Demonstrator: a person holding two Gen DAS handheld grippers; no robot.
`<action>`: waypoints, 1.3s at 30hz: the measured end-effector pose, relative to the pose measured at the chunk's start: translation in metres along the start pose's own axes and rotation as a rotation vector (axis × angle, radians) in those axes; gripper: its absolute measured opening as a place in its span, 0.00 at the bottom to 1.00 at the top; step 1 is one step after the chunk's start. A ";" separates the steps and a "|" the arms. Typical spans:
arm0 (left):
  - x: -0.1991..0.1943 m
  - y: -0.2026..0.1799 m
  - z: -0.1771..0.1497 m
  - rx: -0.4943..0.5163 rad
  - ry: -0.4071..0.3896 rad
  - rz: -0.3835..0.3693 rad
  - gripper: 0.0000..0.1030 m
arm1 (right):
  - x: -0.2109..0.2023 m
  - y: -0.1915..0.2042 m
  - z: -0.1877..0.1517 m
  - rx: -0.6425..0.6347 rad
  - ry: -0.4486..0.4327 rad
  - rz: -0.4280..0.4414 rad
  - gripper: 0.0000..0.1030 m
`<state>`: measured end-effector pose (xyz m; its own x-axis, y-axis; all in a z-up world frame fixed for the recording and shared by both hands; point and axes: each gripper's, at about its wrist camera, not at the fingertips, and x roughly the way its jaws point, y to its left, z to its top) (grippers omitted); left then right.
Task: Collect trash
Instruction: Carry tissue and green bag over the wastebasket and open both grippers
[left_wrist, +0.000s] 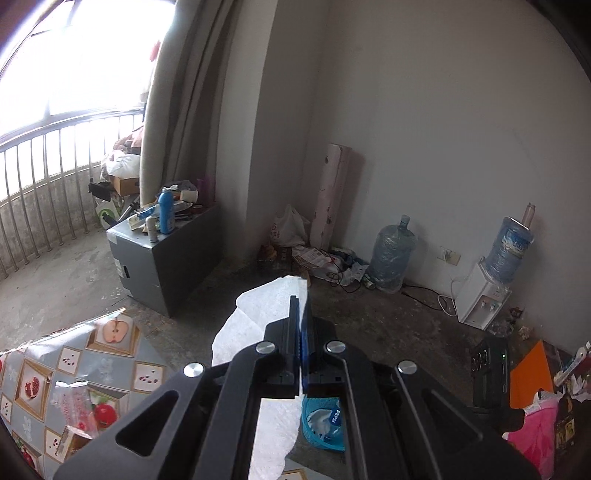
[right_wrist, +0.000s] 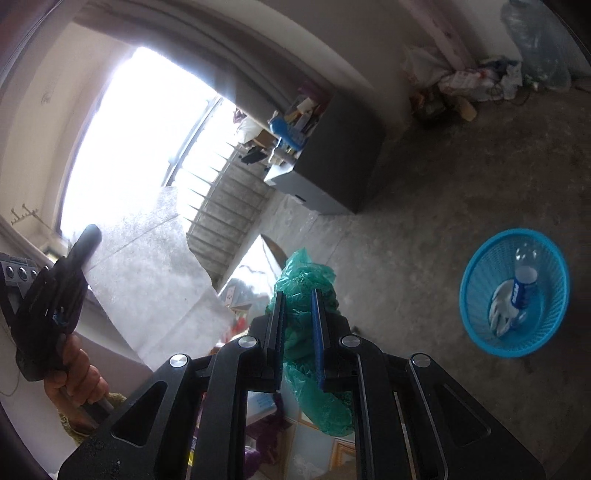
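The left gripper is clamped completely shut on a white paper towel, whose sheet drapes down to the left of the fingers and hangs loose below them. The right gripper is closed nearly all the way on a crumpled green plastic bag, which bulges above the fingers and trails down between the arms of the tool. Both pieces of trash are therefore in the air, above the edge of the counter with its fruit-print cover. In the right wrist view the person's hand grips the handle of the other tool at the left edge.

Beyond the counter, on the concrete floor, stands the blue basket, already holding a plastic bottle and something white. In the left wrist view the same basket sits almost directly under the tool, largely hidden by it.

The step in hand appears to be carrying both items to the basket. To do it well, each gripper should probably be brought squarely over the rim before the fingers part, since both items are light and could drift wide. The towel's hanging tail should clear the rim first.

Farther off stand a grey cabinet, water jugs and a dispenser.
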<state>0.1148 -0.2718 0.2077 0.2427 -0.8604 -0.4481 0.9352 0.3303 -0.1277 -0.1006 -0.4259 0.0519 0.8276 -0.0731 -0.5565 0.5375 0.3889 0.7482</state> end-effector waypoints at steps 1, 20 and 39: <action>0.009 -0.010 0.002 0.006 0.011 -0.013 0.00 | -0.005 -0.005 0.000 0.009 -0.010 -0.006 0.11; 0.202 -0.151 -0.051 0.090 0.271 -0.162 0.00 | -0.034 -0.142 0.000 0.282 -0.080 -0.155 0.11; 0.365 -0.137 -0.167 0.030 0.613 -0.037 0.43 | 0.057 -0.264 0.004 0.529 0.057 -0.302 0.40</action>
<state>0.0325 -0.5662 -0.0857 0.0263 -0.4883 -0.8723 0.9492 0.2860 -0.1315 -0.1948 -0.5365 -0.1760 0.6240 -0.0539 -0.7795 0.7666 -0.1511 0.6241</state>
